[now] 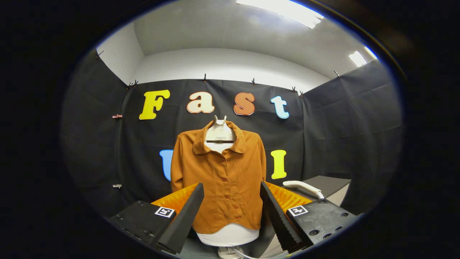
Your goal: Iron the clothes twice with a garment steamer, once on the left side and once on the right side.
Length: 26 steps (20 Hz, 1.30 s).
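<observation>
Since gripper [231, 190] fingers are spread and empty, shirt [219, 180] beyond them, steamer [303, 187] beyond the right finger ungrabbed: both passes likely pending.

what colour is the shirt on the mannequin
The shirt is plain rust orange, seen in the gripper view beyond the open gripper.

1. Bright ceiling lights [284, 9] overhead wash out to white glare.
2. The shirt [219, 180] is evenly lit and sharp.
3. Fisheye bending curves the booth walls; edges darken.
</observation>
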Tool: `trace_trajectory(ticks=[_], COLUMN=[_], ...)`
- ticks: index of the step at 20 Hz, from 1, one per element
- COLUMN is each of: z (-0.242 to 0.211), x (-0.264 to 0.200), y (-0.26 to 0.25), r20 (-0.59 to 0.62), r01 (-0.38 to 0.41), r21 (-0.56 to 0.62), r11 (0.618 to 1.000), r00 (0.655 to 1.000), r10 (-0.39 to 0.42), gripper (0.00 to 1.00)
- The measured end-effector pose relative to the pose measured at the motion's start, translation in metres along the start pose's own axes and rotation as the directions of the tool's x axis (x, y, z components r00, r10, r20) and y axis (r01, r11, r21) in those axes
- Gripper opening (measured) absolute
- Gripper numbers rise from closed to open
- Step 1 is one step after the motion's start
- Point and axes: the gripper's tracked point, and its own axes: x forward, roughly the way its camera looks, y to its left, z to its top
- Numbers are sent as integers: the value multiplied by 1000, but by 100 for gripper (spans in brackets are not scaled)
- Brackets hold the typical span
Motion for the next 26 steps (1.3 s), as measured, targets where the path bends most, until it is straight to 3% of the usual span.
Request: trace_trajectory(ticks=[7, 26], z=[-11, -54], x=[33, 194], y=[-46, -259], r20=[-16, -129], r01=[39, 123], r21=[7, 8], r11=[999, 992], r00=[999, 984], r10=[-39, -121], gripper=[98, 98])
